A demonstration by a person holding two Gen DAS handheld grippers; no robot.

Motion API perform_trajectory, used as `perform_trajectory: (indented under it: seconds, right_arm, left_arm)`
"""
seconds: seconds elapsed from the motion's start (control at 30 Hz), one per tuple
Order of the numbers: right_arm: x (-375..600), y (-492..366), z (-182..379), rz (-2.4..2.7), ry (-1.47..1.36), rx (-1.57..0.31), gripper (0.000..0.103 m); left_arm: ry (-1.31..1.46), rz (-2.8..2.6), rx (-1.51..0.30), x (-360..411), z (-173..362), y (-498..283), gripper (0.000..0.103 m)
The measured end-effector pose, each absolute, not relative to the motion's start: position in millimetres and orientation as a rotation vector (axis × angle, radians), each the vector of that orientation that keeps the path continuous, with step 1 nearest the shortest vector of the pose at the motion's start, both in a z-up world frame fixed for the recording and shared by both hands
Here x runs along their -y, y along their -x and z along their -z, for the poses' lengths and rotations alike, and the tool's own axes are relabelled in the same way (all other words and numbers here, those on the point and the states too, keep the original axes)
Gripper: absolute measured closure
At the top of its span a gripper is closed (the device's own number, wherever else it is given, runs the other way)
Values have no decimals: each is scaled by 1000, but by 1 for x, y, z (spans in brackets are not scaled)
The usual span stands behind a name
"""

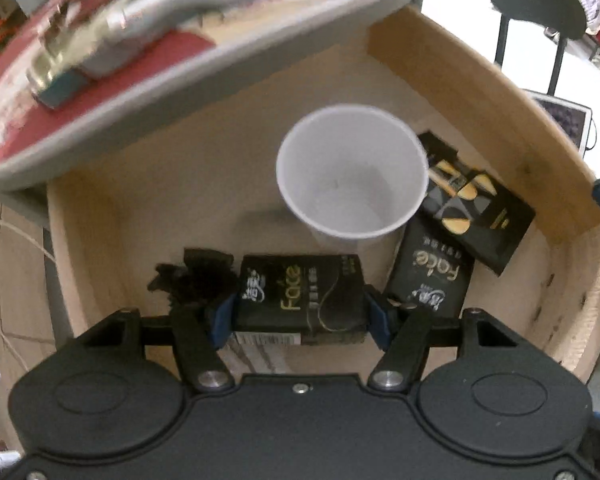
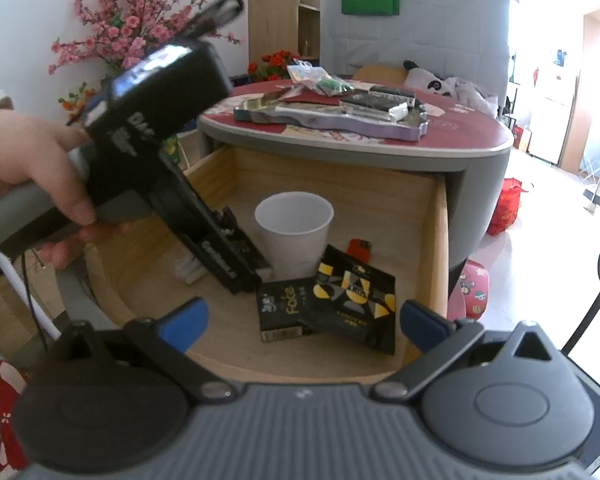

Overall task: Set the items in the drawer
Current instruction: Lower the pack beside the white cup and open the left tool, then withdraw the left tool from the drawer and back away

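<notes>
The wooden drawer (image 2: 436, 232) under the round table stands open. My left gripper (image 1: 298, 316) is shut on a black "Face" tissue pack (image 1: 300, 292) and holds it low inside the drawer (image 1: 480, 92); it also shows reaching in, in the right wrist view (image 2: 244, 276). A white paper cup (image 1: 352, 172) stands upright in the drawer, just beyond the pack. A second "Face" pack (image 1: 432, 276) and a black-and-gold packet (image 1: 476, 204) lie to its right. My right gripper (image 2: 304, 320) is open and empty above the drawer's front edge.
The red-topped table (image 2: 472, 136) overhangs the drawer and carries a purple tray (image 2: 340, 120) with several items. A small red object (image 2: 359, 249) lies in the drawer behind the packet. A black chair (image 1: 536, 4) stands to the right.
</notes>
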State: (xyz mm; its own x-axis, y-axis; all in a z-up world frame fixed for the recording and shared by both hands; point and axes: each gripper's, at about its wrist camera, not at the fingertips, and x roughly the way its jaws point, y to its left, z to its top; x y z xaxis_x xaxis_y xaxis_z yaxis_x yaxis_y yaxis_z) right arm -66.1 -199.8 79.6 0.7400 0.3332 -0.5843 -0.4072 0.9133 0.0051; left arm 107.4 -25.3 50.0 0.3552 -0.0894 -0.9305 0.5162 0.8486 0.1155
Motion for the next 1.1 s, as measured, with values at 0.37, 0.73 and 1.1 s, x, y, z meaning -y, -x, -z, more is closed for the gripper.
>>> perform_trajectory:
  seconds: [0.37,0.73,1.1]
  right_arm:
    - [199,68,-79,-406,124,-607,1]
    - [199,68,-81,-405,121,-606,1]
    - [200,73,-79,-405,114,-577,1]
  left_arm:
    - [-427,388,-1122,10,-55,-103,18]
    - [-386,357,-924,-16,-83,-75,10]
    - [-217,228,-461,-35,-120,9,0]
